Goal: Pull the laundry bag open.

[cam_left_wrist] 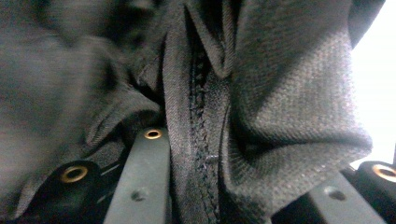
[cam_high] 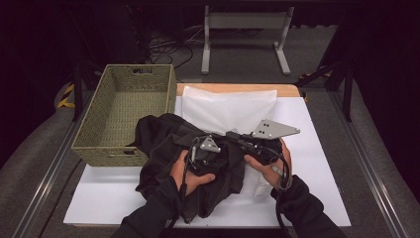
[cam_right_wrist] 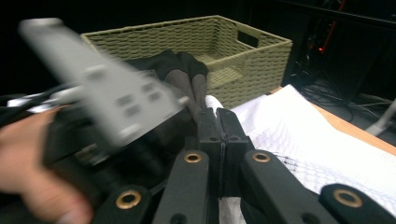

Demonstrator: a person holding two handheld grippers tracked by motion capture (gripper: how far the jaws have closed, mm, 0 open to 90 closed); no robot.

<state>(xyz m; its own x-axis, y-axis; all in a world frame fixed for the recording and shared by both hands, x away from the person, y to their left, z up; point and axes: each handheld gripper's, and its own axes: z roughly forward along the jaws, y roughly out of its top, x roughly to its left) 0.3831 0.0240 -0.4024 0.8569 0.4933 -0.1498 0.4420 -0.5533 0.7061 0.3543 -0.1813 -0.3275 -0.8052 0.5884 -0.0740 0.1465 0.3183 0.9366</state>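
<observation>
Garment (cam_high: 168, 144), black with a zipper, lies bunched on the white table (cam_high: 317, 168), one edge against the wicker basket (cam_high: 124, 99). Left gripper (cam_left_wrist: 233, 186) clamps a fold (likely to lift it). Right gripper (cam_right_wrist: 217, 126), jaws together, pinches fabric at its tips.

No text, label, brand, number or sign can be read anywhere, neither on the woven olive-green basket (cam_high: 124, 111) nor on the crumpled black fabric garment (cam_high: 168, 144) beside it.
</observation>
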